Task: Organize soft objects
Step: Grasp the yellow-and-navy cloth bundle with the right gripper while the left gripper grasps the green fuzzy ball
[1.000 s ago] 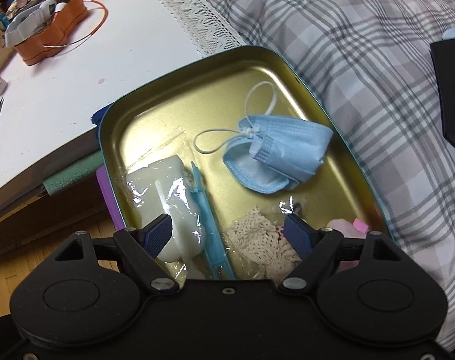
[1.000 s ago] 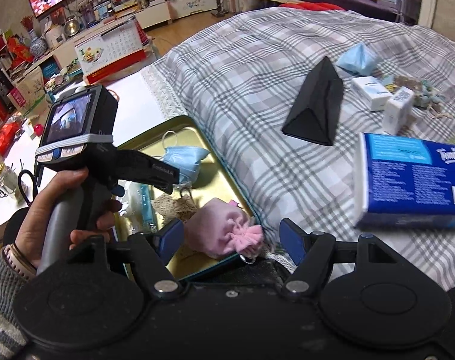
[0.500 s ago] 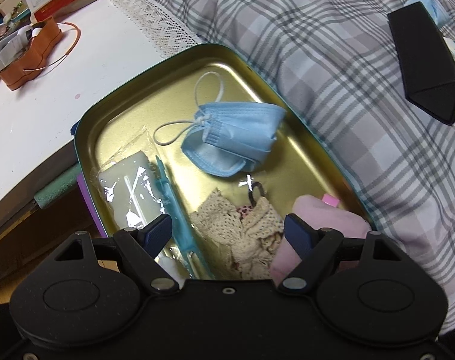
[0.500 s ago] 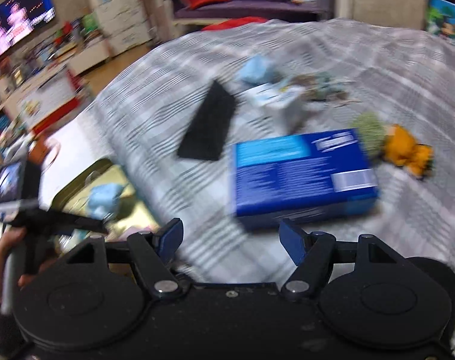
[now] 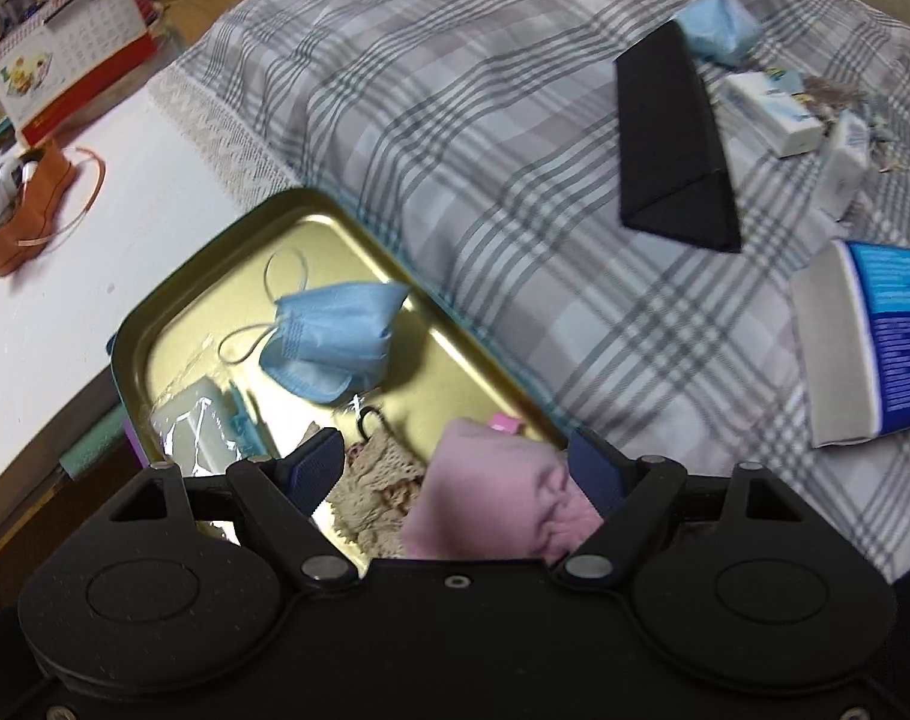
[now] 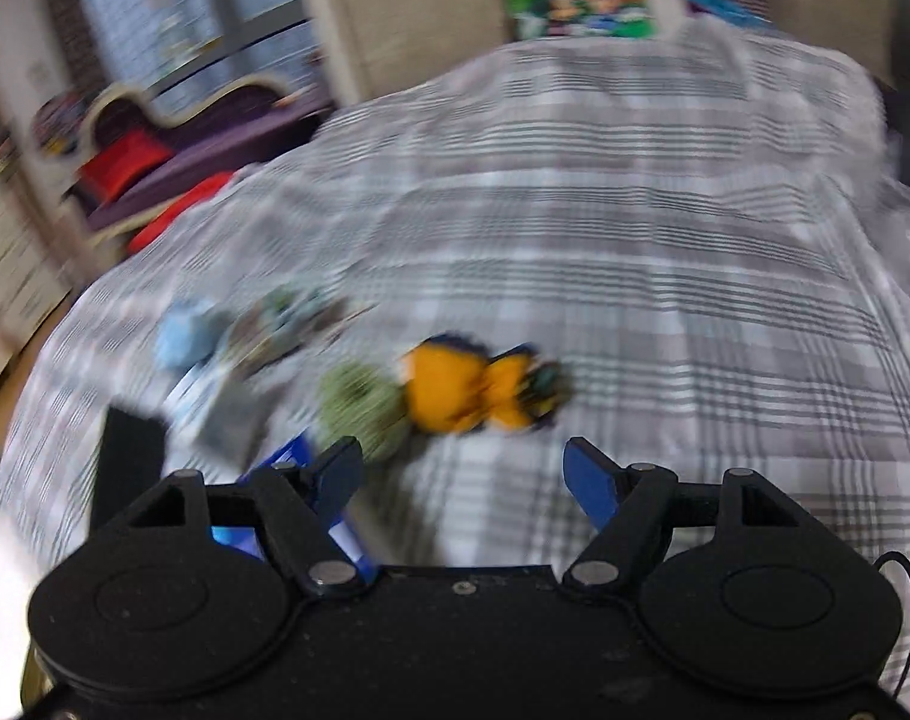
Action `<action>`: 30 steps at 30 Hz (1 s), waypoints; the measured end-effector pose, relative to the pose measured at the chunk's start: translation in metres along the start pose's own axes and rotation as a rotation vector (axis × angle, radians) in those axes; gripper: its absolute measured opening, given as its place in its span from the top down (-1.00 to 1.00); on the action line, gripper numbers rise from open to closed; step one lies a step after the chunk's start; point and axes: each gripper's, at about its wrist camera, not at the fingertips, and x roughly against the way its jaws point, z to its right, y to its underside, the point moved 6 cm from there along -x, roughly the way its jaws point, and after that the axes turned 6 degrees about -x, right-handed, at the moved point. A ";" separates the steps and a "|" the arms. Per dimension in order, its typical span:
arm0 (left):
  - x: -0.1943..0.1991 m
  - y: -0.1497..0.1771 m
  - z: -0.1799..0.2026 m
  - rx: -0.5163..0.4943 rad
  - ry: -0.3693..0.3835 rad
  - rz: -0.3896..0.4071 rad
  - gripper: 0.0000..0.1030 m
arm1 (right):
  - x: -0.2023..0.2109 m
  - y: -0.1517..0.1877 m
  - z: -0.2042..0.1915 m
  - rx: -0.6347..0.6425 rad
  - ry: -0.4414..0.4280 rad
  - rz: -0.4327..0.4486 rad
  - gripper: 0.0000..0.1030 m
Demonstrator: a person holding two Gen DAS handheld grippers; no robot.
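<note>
A grey plaid bedspread [image 5: 485, 138] covered the bed, with a white bench [image 5: 95, 228] beside it. My gold tin tray [image 5: 455, 330] held a blue mask [image 5: 335, 342], lace and the pink pouch [image 5: 491, 498]. My left tongs [image 5: 455, 468] hung apart, empty, over that pouch. My right tongs [image 6: 461, 474], just widening, gripped nothing above a blurred orange plush [image 6: 473, 384].
</note>
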 end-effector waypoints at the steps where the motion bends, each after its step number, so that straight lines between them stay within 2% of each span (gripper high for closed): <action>1: 0.004 -0.003 0.004 -0.009 0.001 0.008 -0.51 | -0.004 -0.002 0.004 -0.028 0.017 0.008 -0.42; 9: 0.028 -0.026 0.044 -0.090 0.101 0.021 -0.51 | -0.049 -0.007 0.021 -0.168 0.137 -0.029 -0.44; 13: 0.040 -0.039 0.060 -0.121 0.111 0.046 -0.51 | -0.058 -0.007 0.016 -0.181 0.164 -0.004 -0.58; 18: 0.049 -0.051 0.073 -0.151 0.126 0.059 -0.51 | -0.067 -0.010 0.011 -0.191 0.143 -0.004 -0.58; 24: 0.049 -0.062 0.090 -0.189 0.130 0.060 -0.51 | -0.074 -0.019 0.015 -0.207 0.067 -0.006 -0.58; 30: 0.043 -0.076 0.111 -0.218 0.139 0.047 -0.51 | -0.089 -0.021 0.013 -0.219 0.030 -0.071 -0.59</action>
